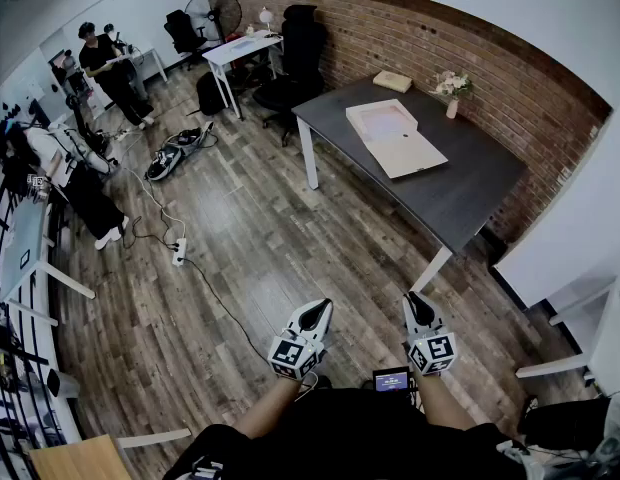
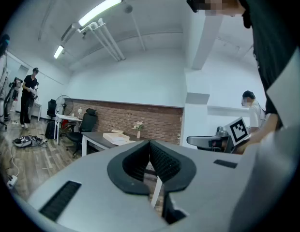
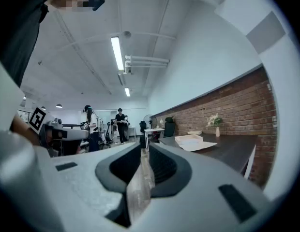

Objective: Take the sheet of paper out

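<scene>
On the dark table [image 1: 460, 193] by the brick wall lies a shallow open pale box [image 1: 382, 118]. A pale sheet or flap [image 1: 415, 154] is spread flat against its near side. Both grippers hang close to my body, far from the table, over the wooden floor. My left gripper [image 1: 316, 314] is shut and empty, as is my right gripper [image 1: 418, 305]. The left gripper view has its closed jaws [image 2: 150, 145] aimed toward the table, with the box [image 2: 117, 138] small in the distance. In the right gripper view the jaws [image 3: 142, 151] are together and the box [image 3: 189, 139] sits at mid-right.
A vase of flowers [image 1: 452, 88] and a small flat parcel [image 1: 393, 80] stand at the table's far side. Black office chairs [image 1: 295, 53], a white desk [image 1: 242, 50] and a fan [image 1: 214, 13] lie beyond. Cables and a power strip [image 1: 177, 253] cross the floor. People [image 1: 110, 68] stand at the far left.
</scene>
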Demonstrator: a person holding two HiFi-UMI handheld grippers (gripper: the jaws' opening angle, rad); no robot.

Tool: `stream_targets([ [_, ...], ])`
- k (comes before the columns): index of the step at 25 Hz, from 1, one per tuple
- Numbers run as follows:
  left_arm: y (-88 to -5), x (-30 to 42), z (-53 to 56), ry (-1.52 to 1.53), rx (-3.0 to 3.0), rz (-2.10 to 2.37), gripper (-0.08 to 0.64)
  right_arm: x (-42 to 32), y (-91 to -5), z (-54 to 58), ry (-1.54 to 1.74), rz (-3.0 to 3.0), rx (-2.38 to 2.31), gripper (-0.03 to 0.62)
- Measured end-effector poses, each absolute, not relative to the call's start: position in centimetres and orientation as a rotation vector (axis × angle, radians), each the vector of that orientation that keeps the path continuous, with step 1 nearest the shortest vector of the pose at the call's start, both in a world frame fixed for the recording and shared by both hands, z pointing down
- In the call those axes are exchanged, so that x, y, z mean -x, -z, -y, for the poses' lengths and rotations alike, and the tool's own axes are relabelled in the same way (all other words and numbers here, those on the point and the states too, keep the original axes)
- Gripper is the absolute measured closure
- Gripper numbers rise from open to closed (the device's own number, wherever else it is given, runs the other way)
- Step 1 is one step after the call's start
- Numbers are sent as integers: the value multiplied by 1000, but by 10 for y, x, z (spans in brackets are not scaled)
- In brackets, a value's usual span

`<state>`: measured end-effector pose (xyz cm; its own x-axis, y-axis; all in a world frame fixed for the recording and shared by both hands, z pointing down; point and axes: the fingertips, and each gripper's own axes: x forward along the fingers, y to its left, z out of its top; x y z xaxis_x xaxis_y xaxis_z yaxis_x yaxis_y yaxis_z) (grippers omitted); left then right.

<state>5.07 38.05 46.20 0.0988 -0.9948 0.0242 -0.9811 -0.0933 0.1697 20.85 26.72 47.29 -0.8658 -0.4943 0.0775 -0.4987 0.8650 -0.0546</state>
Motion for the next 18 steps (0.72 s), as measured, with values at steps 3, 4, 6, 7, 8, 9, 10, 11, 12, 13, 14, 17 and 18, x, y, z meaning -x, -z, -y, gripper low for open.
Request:
stream_targets([
  [3,-466,-59,-377,165,-2183,1988,563,-216,-469,-268,-121,2989,-782,534],
  [4,-465,-62,-376,167,-2184,1985,563,-219,-467,-268,-122,2994,-777,534],
  [6,-459,-67,-373,167,-2197,1989,563,-224,-465,-268,-125,3006,-770,534],
  [7,-456,-69,-371,167,-2203,1990,563,-226,-465,-267,-128,3010,-767,534],
  [8,-455,-71,-370,168,-2204,1992,563,-229,-466,-266,-133,3009,-764,533],
  [9,-456,-73,-369,168,-2202,1993,563,-233,-467,-265,-137,3005,-762,533],
  [10,-457,-76,-368,167,-2197,1993,563,-236,-469,-264,-141,3004,-759,532],
  [11,-457,-78,-368,165,-2193,1994,563,-239,-469,-263,-145,3008,-757,533],
  [12,-456,-80,-368,162,-2194,1995,563,-241,-468,-263,-147,3020,-753,532],
  [13,-455,-81,-368,156,-2200,1996,563,-242,-465,-264,-146,3034,-747,532],
  [14,-453,-83,-368,150,-2207,2000,563,-242,-463,-264,-146,3046,-738,532],
  [17,-449,-83,-363,158,-2209,2008,563,-238,-458,-259,-141,3061,-712,532],
  [18,-448,-84,-359,166,-2204,2007,563,-239,-456,-256,-143,3063,-705,532],
])
